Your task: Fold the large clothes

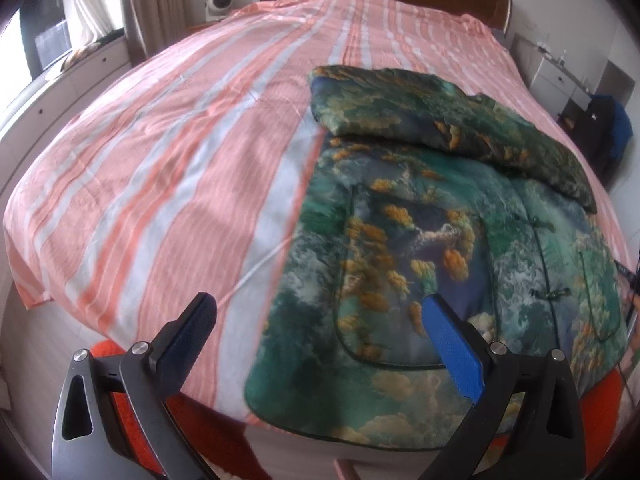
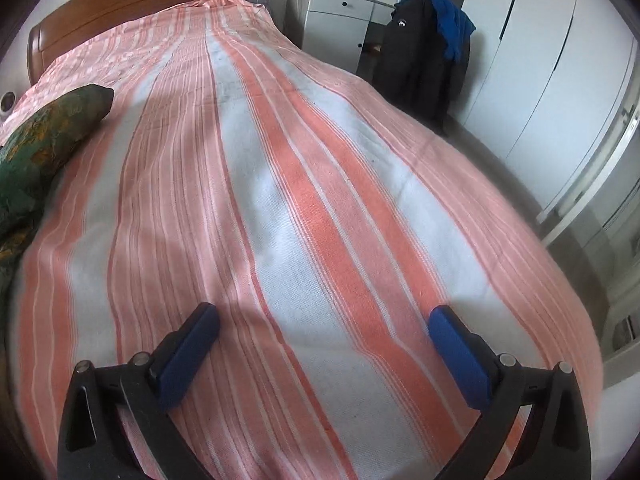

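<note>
Your green printed padded jacket (image 1: 440, 240) lies flat near the foot of the bed, on the pink-and-white striped bedspread (image 1: 168, 168), with its upper part folded back over itself. Your left claw (image 1: 320, 312) hangs spread wide above the jacket's lower edge, pinching nothing. Your right claw (image 2: 324, 320) stands fully spread over bare bedspread, well apart from the jacket, with nothing between its pads.

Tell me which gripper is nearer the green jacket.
Left. The left gripper hovers open over the jacket hem; the right gripper, open, is over bare bedspread, jacket far off.
</note>
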`<state>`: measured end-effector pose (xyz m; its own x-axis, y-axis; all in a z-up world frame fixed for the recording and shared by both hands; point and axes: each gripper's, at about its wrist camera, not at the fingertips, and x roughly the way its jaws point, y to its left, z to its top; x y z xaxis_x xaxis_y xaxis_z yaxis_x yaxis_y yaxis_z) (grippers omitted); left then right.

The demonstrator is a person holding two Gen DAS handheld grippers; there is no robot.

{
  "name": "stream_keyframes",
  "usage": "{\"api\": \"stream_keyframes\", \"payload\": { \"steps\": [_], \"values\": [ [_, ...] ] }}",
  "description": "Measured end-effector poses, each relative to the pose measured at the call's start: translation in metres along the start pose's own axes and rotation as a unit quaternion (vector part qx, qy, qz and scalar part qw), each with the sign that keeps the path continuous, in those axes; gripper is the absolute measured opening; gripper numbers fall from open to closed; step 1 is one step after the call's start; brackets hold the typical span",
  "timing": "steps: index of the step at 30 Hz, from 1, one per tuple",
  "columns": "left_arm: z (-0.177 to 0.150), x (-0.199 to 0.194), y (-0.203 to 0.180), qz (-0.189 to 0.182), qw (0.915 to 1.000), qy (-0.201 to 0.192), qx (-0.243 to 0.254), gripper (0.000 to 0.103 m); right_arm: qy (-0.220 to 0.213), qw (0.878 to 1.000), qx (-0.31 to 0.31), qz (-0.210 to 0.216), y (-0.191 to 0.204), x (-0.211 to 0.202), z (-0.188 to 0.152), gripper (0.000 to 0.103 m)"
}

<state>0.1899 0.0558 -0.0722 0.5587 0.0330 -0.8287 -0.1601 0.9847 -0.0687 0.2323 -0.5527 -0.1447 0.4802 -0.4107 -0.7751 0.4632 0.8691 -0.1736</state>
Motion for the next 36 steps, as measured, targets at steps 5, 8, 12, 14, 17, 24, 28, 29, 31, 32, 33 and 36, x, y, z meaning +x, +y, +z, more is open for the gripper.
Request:
{"api": "stream_keyframes", "payload": {
  "steps": [5, 8, 12, 14, 17, 24, 28, 29, 31, 32, 33, 36],
  "values": [
    [-0.003, 0.009, -0.019, 0.0, 0.9995, 0.016, 0.026, 0.102, -0.002, 1.0, -0.008, -0.004, 0.002, -0.004, -0.002, 0.103],
    [-0.004, 0.012, -0.021, -0.001, 0.9994, 0.018, 0.029, 0.102, 0.0, 1.0, -0.002, 0.005, -0.002, -0.005, -0.001, 0.103],
    [-0.005, 0.021, -0.015, 0.006, 0.9994, 0.03, 0.018, 0.102, 0.0, 1.0, -0.004, 0.002, -0.001, -0.004, -0.002, 0.103],
    [-0.006, 0.028, -0.013, 0.01, 0.9991, 0.04, 0.011, 0.102, 0.0, 1.0, -0.004, 0.002, 0.0, -0.004, -0.002, 0.103],
    [-0.007, 0.032, -0.007, 0.014, 0.9987, 0.049, -0.005, 0.102, 0.0, 1.0, -0.004, 0.002, 0.0, -0.004, -0.002, 0.103],
    [-0.011, 0.037, 0.004, 0.03, 0.9976, 0.06, -0.018, 0.102, 0.0, 1.0, -0.004, 0.002, 0.0, -0.004, -0.002, 0.103],
    [-0.014, 0.038, 0.004, 0.036, 0.9973, 0.062, -0.016, 0.102, 0.0, 1.0, -0.004, 0.002, 0.0, -0.004, -0.002, 0.103],
    [-0.015, 0.038, 0.004, 0.037, 0.9973, 0.062, -0.016, 0.102, 0.0, 1.0, -0.004, 0.002, 0.0, -0.004, -0.002, 0.103],
    [-0.015, 0.038, 0.003, 0.035, 0.9973, 0.062, -0.017, 0.102, 0.0, 1.0, -0.004, 0.002, 0.0, -0.004, -0.002, 0.103],
    [-0.015, 0.038, 0.003, 0.035, 0.9973, 0.062, -0.016, 0.102, 0.0, 1.0, -0.004, 0.002, 0.0, -0.004, -0.002, 0.103],
    [-0.015, 0.038, 0.003, 0.036, 0.9973, 0.062, -0.014, 0.102, 0.0, 1.0, -0.004, 0.002, 0.0, -0.004, -0.002, 0.103],
    [-0.017, 0.039, 0.001, 0.036, 0.9973, 0.063, -0.011, 0.102, 0.0, 1.0, -0.004, 0.002, 0.0, -0.004, -0.002, 0.103]
  ]
}}
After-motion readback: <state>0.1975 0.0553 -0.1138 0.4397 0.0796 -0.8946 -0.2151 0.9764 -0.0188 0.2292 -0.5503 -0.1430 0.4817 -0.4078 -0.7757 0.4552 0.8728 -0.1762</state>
